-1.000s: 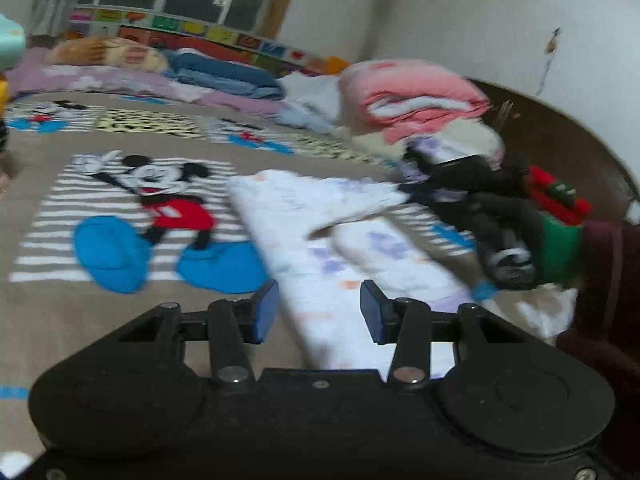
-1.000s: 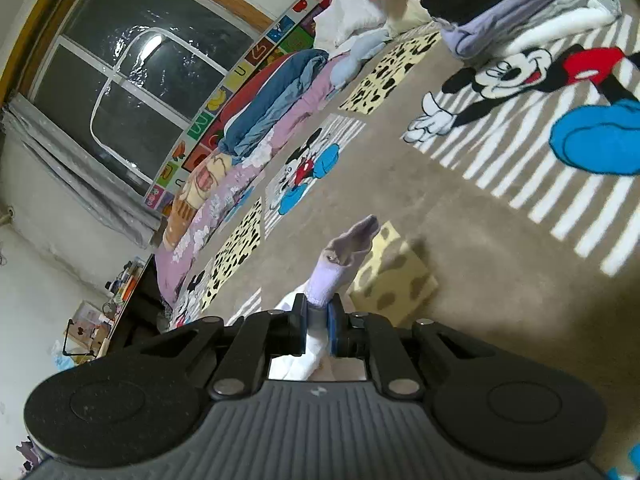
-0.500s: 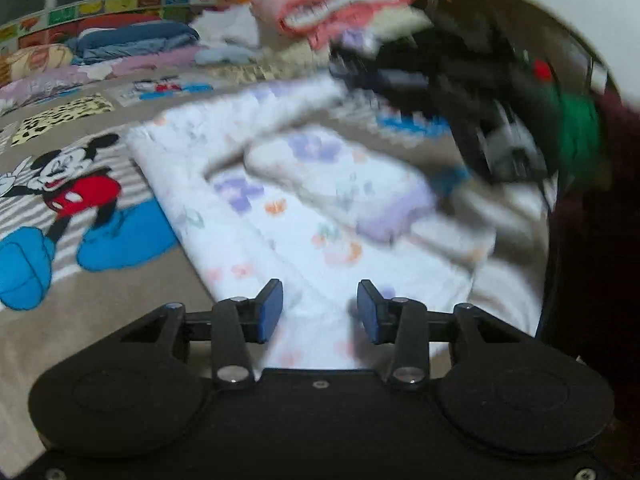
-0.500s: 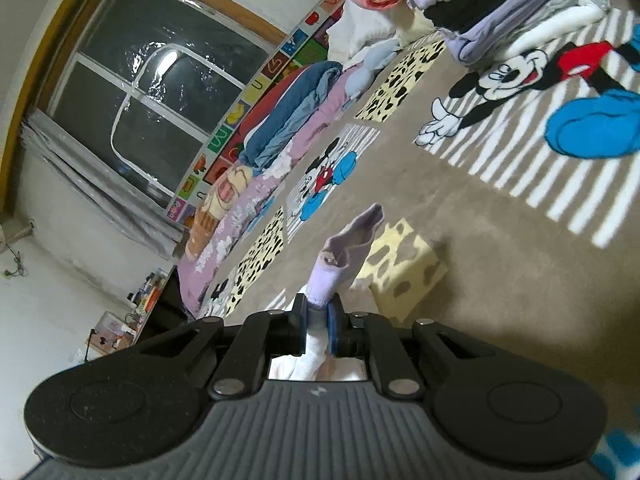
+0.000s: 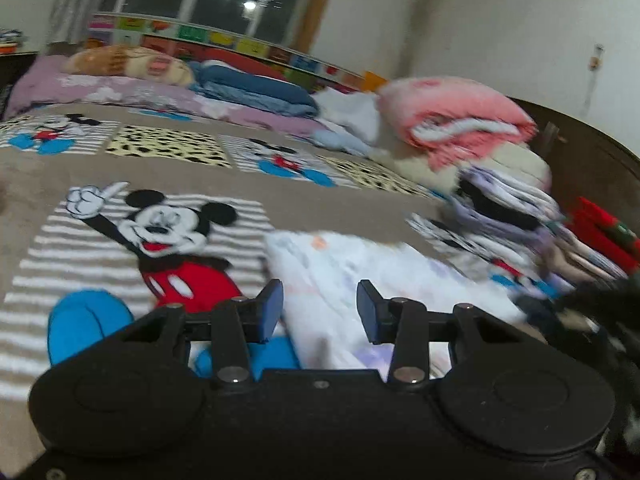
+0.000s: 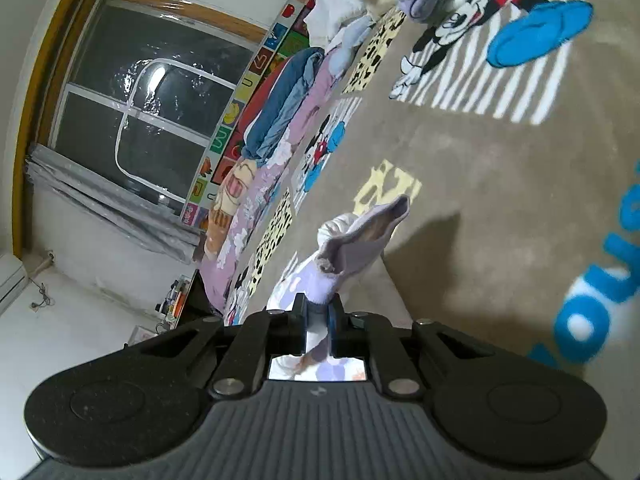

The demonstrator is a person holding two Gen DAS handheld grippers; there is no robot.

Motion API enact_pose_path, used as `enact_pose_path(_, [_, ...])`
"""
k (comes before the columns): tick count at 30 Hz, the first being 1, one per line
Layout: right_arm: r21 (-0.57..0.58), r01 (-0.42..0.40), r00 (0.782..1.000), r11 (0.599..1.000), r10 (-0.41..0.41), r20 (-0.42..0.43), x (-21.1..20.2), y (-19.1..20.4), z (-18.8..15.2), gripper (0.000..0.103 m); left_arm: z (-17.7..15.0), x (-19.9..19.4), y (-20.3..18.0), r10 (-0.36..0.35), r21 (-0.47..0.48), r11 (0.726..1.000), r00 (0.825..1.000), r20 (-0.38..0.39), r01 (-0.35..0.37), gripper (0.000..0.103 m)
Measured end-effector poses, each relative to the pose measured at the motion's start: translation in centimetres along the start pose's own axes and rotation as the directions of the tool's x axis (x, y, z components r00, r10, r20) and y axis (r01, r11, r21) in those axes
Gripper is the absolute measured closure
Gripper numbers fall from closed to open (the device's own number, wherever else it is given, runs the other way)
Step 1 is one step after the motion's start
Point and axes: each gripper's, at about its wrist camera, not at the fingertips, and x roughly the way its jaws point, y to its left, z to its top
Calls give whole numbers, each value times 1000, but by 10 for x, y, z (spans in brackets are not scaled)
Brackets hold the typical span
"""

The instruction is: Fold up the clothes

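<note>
A white garment with pale purple and orange prints [image 5: 348,276] lies spread on the brown Mickey Mouse blanket [image 5: 168,232], blurred by motion. My left gripper [image 5: 319,308] is open and empty, hovering just above the garment's near part. My right gripper [image 6: 318,318] is shut on a pale purple cuff of the garment [image 6: 352,244], which sticks up past the fingertips above the blanket [image 6: 500,184]. The rest of that cloth hangs below the jaws, mostly hidden.
A pile of folded clothes [image 5: 508,204] and a pink blanket roll [image 5: 452,120] stand at the right by the dark headboard [image 5: 588,168]. Folded quilts [image 5: 248,88] line the window side. Dark clothing [image 5: 600,308] lies at the right edge.
The left gripper swung over the garment toward the right and back again, staying open. The right gripper stayed shut on the cuff and tilted, moving over the blanket.
</note>
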Motion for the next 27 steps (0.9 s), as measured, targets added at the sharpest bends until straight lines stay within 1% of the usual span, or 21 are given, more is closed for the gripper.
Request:
enact_pose_path(2, [-8, 8, 1000, 1000, -8, 1, 2, -3, 1, 91, 4, 17, 0, 4, 11, 1000, 1000, -3, -4, 69])
enact_pose_path(6, [-24, 18, 1000, 1000, -18, 7, 3, -6, 0, 91, 10, 51, -3, -17, 72, 997, 999, -33, 19, 70])
enact_pose_path(10, [-60, 30, 999, 998, -29, 18, 2, -8, -7, 91, 14, 80, 3, -50, 51, 997, 997, -65, 53, 70])
enact_pose_path(12, [-82, 35, 999, 996, -33, 22, 1, -10, -11, 91, 15, 92, 2, -59, 55, 996, 994, -91, 64, 70])
enact_pose_path(14, [-106, 43, 999, 993, -40, 23, 1, -11, -15, 91, 14, 107, 0, -50, 62, 996, 989, -141, 59, 70])
enact_pose_path(16, [-131, 49, 999, 990, -47, 21, 0, -11, -18, 91, 10, 124, -2, -11, 82, 996, 977, -214, 30, 68])
enact_pose_path(17, [-137, 51, 999, 989, -49, 18, 0, -12, -19, 91, 8, 129, -4, 4, 94, 995, 972, -235, 18, 68])
enact_pose_path(20, [-142, 52, 999, 989, -51, 4, 1, -15, -18, 90, 8, 128, -2, -2, 87, 996, 972, -235, 23, 67])
enact_pose_path(21, [-138, 50, 999, 989, -50, 1, 1, -16, -16, 86, 7, 127, -1, -6, 82, 996, 973, -233, 26, 67])
enact_pose_path(23, [-104, 33, 999, 994, -34, -6, -2, -20, -10, 82, 7, 126, 1, -12, 73, 997, 973, -228, 30, 67])
enact_pose_path(25, [-65, 14, 1000, 998, -15, -13, -6, -24, -4, 72, 6, 126, 2, -19, 64, 997, 974, -224, 34, 67])
enact_pose_path(26, [-50, 12, 1000, 999, -13, -13, -8, -26, 0, 60, 7, 125, 3, -24, 56, 998, 975, -222, 37, 67])
enact_pose_path(27, [-38, 16, 1000, 999, -16, -10, -10, -29, 3, 52, 7, 125, 4, -29, 48, 998, 975, -220, 40, 67])
